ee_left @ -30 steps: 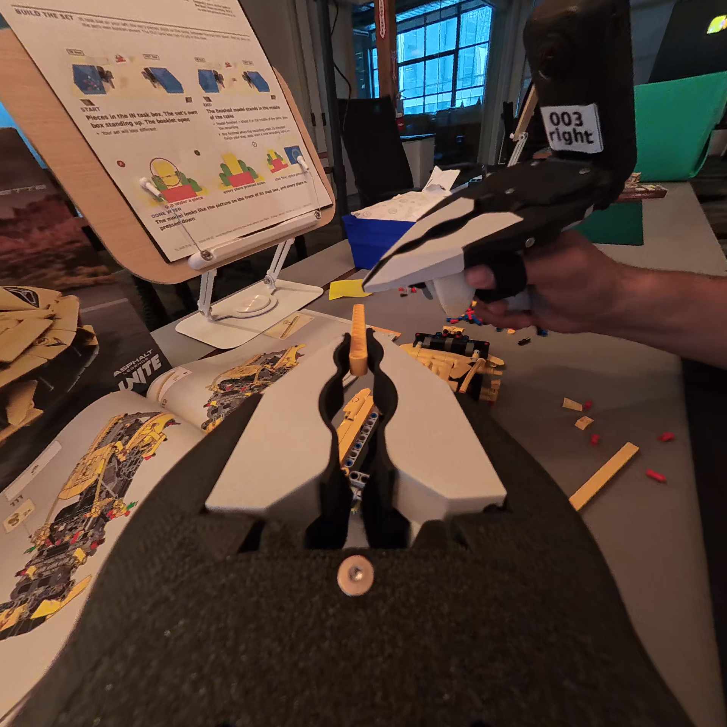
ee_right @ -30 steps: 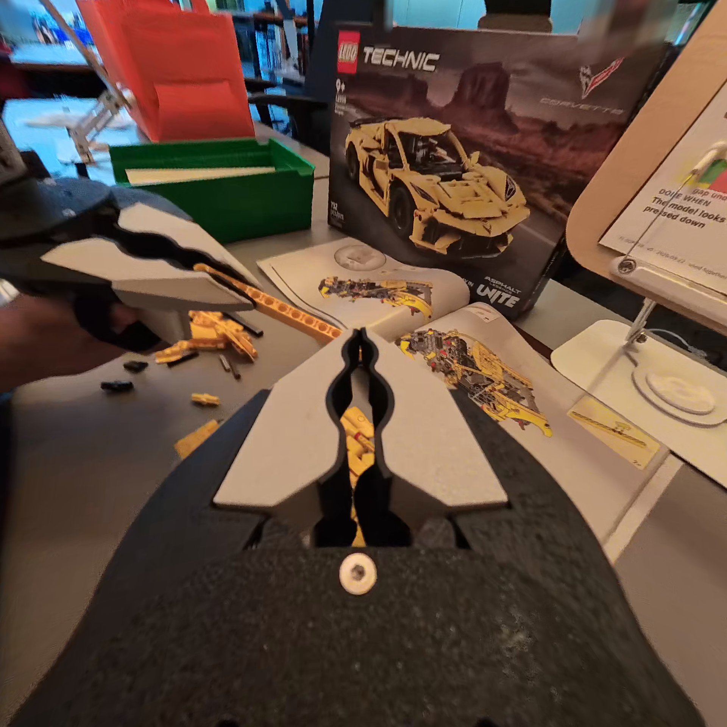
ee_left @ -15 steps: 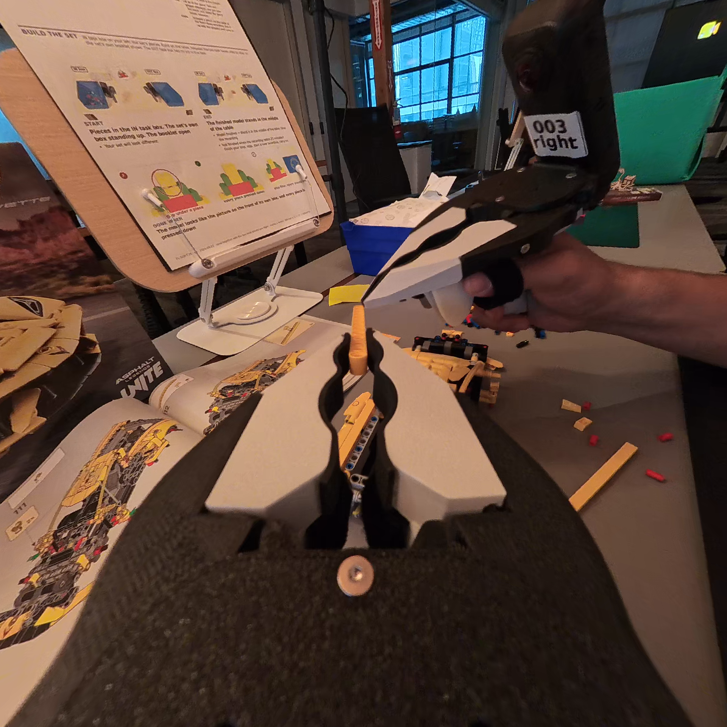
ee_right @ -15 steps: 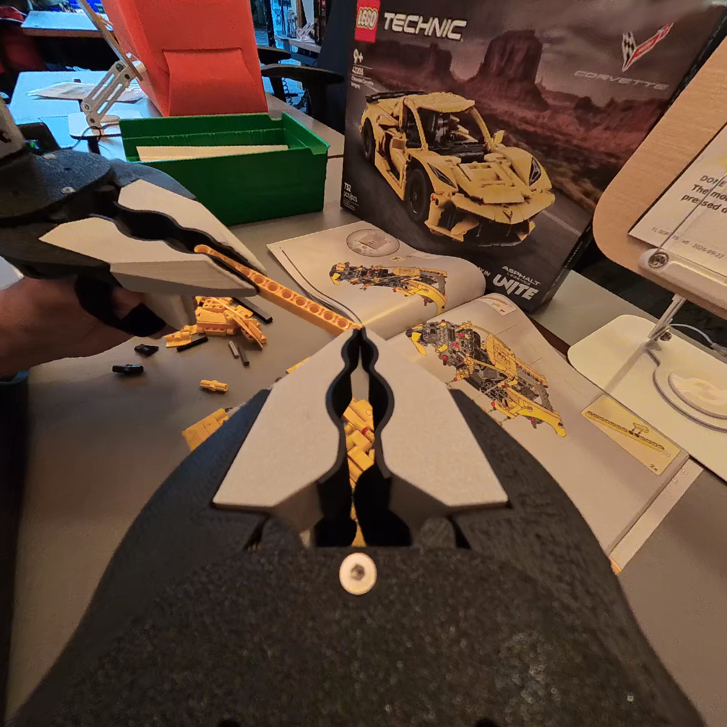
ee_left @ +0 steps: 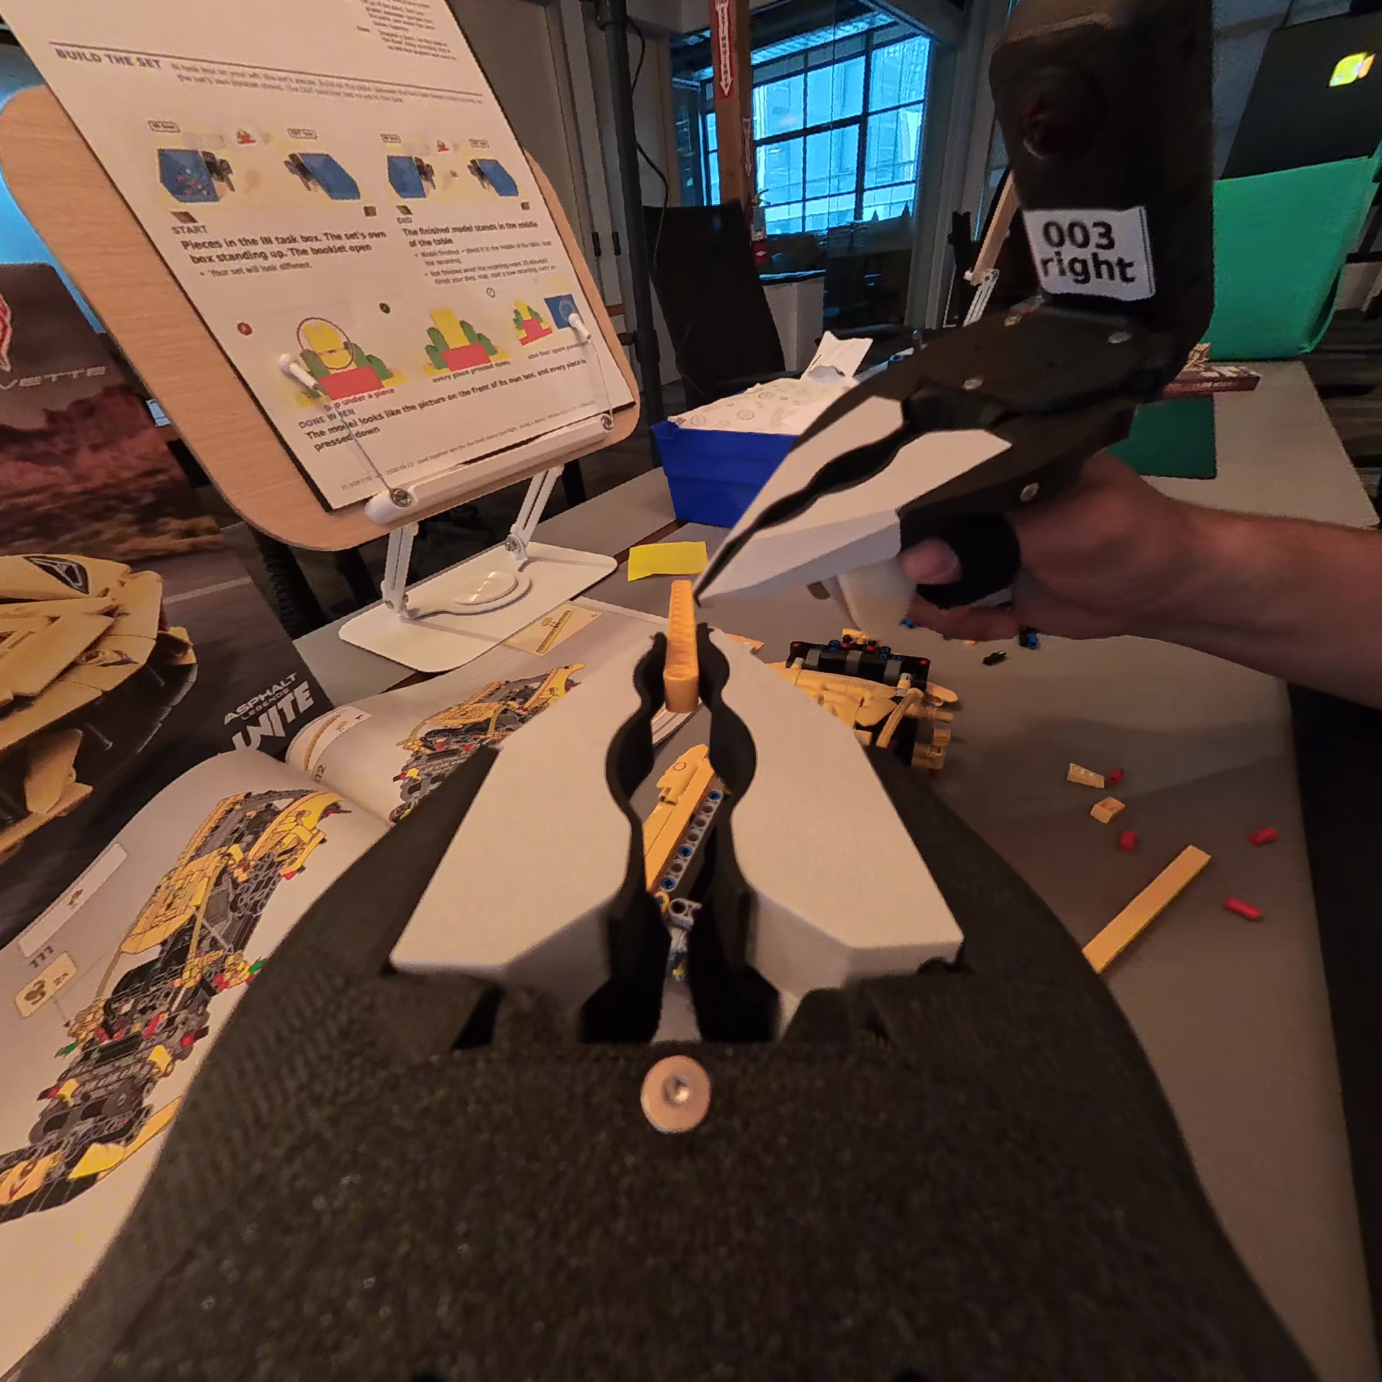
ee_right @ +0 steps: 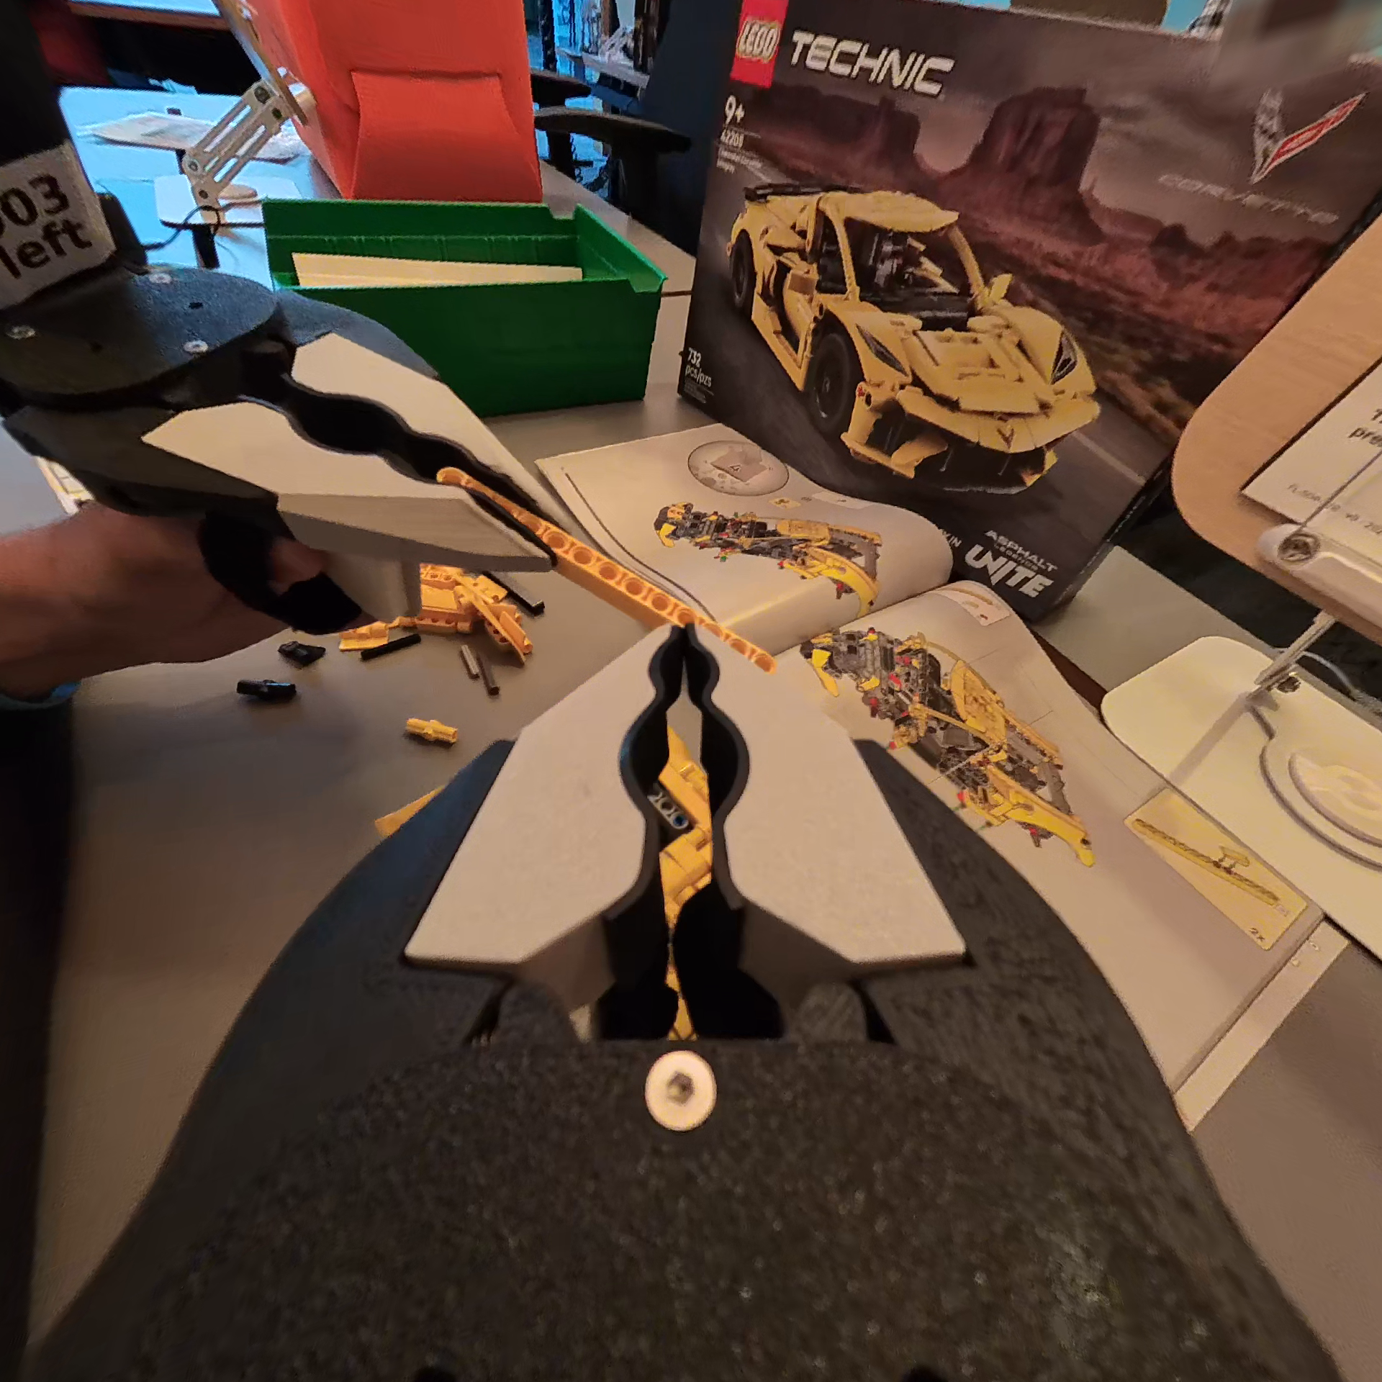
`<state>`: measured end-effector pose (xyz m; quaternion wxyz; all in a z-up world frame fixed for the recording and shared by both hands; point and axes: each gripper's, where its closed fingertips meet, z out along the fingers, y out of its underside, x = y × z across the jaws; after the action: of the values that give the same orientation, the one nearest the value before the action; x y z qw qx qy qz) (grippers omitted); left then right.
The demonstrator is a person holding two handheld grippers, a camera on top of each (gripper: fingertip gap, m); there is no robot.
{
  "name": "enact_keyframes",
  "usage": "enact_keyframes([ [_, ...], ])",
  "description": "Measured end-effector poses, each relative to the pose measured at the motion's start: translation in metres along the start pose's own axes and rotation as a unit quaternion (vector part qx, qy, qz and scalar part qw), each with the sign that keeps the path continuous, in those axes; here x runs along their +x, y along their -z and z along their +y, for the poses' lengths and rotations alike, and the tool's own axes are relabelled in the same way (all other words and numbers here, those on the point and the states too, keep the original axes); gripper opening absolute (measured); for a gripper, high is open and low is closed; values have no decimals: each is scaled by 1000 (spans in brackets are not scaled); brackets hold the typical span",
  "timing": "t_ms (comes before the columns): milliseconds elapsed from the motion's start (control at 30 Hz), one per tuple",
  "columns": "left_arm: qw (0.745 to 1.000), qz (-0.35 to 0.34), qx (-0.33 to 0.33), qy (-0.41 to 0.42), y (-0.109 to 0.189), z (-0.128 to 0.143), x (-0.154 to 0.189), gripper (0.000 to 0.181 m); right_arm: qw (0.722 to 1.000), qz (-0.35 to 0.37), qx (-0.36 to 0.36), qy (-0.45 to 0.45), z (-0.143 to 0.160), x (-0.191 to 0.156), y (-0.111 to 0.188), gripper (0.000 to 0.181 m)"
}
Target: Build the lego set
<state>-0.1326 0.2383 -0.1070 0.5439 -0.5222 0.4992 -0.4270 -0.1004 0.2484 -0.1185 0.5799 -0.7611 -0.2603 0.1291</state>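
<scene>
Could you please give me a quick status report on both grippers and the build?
Left gripper shut on long yellow beam. Right gripper shut, empty, tips near beam. Partial car assembly on table; nothing in the way.

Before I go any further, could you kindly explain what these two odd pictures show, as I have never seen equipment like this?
There is no robot here: a person holds a hand-operated gripper in each hand, and each carries a camera looking out along its two fingers. One picture comes from the left gripper, the other from the right gripper; each also shows the other farther off. The left gripper is shut on a long yellow beam with holes. The right gripper is shut and seems to hold nothing. On the grey table lie an open instruction booklet, a half-built yellow model, loose small pieces and a flat yellow strip. The set's box stands behind.
</scene>
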Motion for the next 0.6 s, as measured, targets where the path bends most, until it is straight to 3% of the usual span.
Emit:
enact_keyframes([
  [367,1000,1,-2,2,0,1,-1,7,1000,-9,3,6,-1,-7,-4,0],
  [533,999,37,23,32,3,-6,6,7,997,-22,64,26,-15,2,14,0],
  [600,994,81,49,61,7,-15,15,7,993,-47,107,19,-17,7,24,27],
])
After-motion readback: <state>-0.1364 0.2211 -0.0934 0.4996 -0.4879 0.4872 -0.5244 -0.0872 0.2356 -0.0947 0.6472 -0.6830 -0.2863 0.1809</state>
